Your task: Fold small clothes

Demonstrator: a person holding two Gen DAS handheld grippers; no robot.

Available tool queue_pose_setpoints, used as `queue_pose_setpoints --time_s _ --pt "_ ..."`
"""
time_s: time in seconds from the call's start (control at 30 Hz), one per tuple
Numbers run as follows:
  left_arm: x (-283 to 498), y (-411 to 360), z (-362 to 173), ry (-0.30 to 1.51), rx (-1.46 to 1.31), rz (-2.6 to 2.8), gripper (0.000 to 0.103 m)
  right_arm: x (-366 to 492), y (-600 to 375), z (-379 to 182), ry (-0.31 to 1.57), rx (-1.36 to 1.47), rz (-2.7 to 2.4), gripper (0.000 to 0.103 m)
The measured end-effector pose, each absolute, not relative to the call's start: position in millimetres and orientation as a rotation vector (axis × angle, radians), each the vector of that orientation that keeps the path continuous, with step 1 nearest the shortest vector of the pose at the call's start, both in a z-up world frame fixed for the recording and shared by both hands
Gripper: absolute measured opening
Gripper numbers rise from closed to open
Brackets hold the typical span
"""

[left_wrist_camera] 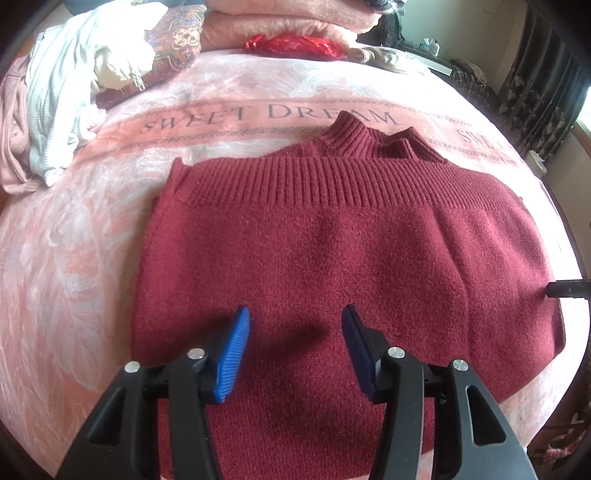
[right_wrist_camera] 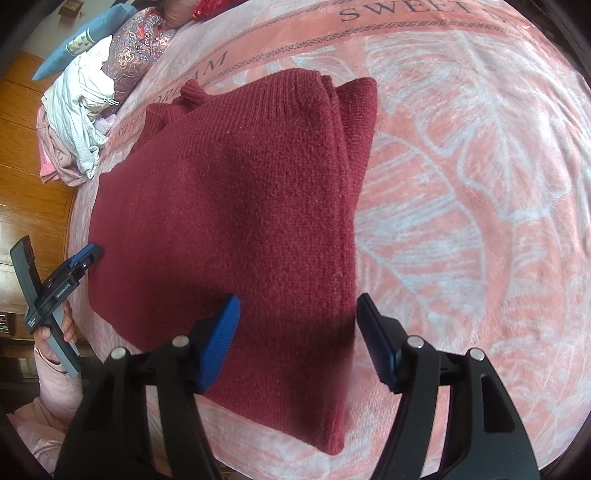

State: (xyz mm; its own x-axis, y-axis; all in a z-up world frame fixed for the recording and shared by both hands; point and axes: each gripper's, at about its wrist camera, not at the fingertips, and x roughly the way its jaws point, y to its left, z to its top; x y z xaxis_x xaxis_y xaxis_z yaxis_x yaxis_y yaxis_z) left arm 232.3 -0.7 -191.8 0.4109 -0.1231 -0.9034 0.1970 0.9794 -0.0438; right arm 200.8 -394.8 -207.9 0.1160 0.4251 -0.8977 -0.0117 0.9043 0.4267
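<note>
A dark red knit sweater (left_wrist_camera: 332, 258) lies folded on the pink "SWEET DREAM" blanket (left_wrist_camera: 74, 258), with its ribbed hem turned up toward the collar at the far side. My left gripper (left_wrist_camera: 295, 314) hovers over the sweater's near part, its blue pads apart with nothing between them. In the right wrist view the sweater (right_wrist_camera: 240, 206) shows layered folds along its right edge. My right gripper (right_wrist_camera: 298, 301) stands open above the sweater's near right edge, holding nothing. The left gripper (right_wrist_camera: 86, 254) appears at that view's left edge, held by a hand beside the sweater's left side.
A heap of white and pink clothes (left_wrist_camera: 55, 103) sits at the bed's far left beside a patterned cushion (left_wrist_camera: 177, 40). Folded pink blankets (left_wrist_camera: 288, 22), a shiny red bundle (left_wrist_camera: 295, 46) and a beige item (left_wrist_camera: 384, 55) lie at the back. Wooden panelling (right_wrist_camera: 29, 147) borders the bed.
</note>
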Motion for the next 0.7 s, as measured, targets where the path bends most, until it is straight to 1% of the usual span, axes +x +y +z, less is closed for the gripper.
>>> queue_pose_setpoints --time_s 0.03,0.07,0.1,0.13,0.2,0.3,0.33,0.4,0.57,0.7 --pt "234 -1 -195 1.135 0.075 -0.201 0.054 201 -392 -212 1.433 0.356 0.335 0.064" --pt "235 0 -198 1.14 0.079 -0.2 0.056 201 -390 -217 1.439 0.357 0.336 0.068" --pt "236 0 -200 1.144 0.081 -0.201 0.057 202 -389 -223 1.445 0.366 0.342 0.077" --pt "237 -1 -202 1.146 0.083 -0.202 0.06 202 -387 -226 1.446 0.378 0.35 0.081" --pt "237 -1 -206 1.149 0.09 -0.207 0.065 203 -375 -227 1.453 0.346 0.365 0.101" --pt "236 -5 -209 1.146 0.106 -0.214 0.073 199 -341 -227 1.46 0.095 0.275 0.101" --pt "236 -6 -210 1.149 0.11 -0.22 0.077 197 -334 -227 1.451 0.044 0.244 0.101" --pt "237 -7 -212 1.155 0.108 -0.23 0.08 197 -338 -225 1.436 0.097 0.222 0.101" --pt "240 -1 -215 1.17 0.074 -0.256 0.082 198 -385 -213 1.398 0.411 0.27 0.099" --pt "242 1 -216 1.174 0.059 -0.269 0.083 195 -408 -194 1.365 0.415 0.237 0.098"
